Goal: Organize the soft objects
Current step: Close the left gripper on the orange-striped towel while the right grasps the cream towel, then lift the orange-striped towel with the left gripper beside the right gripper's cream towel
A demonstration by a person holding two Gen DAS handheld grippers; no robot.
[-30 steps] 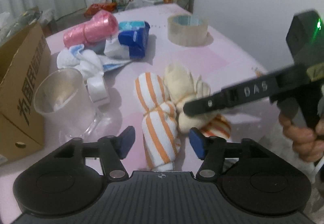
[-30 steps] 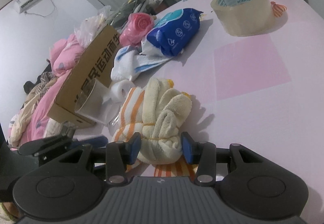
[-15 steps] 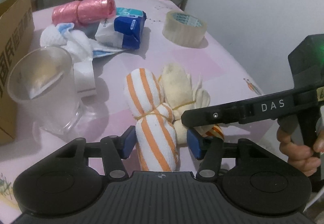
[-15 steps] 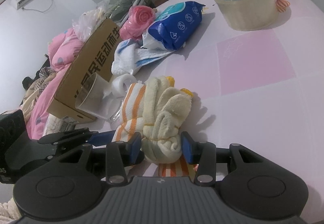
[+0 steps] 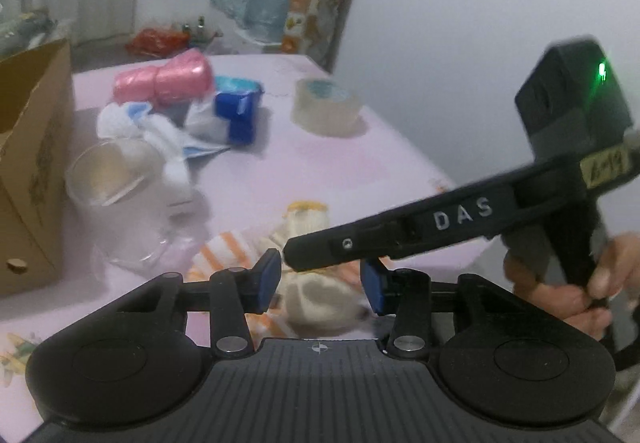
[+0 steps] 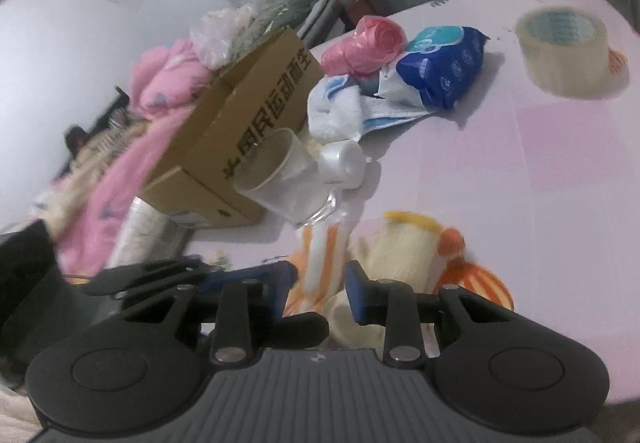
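The left wrist view is showing, at its far left edge, a brown cardboard box (image 5: pixel 30 167) standing on the pink table (image 5: pixel 320 167). Just right of it a clear plastic cup (image 5: pixel 116 195) is standing, with a white-and-blue cloth (image 5: pixel 140 127) and a pink roll (image 5: pixel 164 81) behind it in the upper left. A blue packet (image 5: pixel 236 115) is lying beside these, and a roll of clear tape (image 5: pixel 324 107) is sitting further right, near the centre top of the table. In the lower middle the left gripper (image 5: pixel 320 281) has just been closing its jaws; a cream towel bundle (image 5: pixel 316 295) is sitting between its blue pads, though blur is hiding whether they are pressing it. An orange-striped towel bundle (image 5: pixel 224 255) is lying just left of the cream one. The right gripper (image 5: pixel 304 255) is reaching in from the right, crossing just above the bundles, with a hand (image 5: pixel 576 283) squeezing its handle at the lower right.

The right wrist view is showing the box (image 6: pixel 248 123) at centre left, the cup (image 6: pixel 280 183) tilted beside it, the packet (image 6: pixel 440 67) above centre and the tape (image 6: pixel 564 47) at the upper right. At the bottom centre the right gripper (image 6: pixel 318 293) has also just been closing; the striped bundle (image 6: pixel 320 267) is lying between its pads, contact unclear, with the cream bundle (image 6: pixel 404 255) just to the right.
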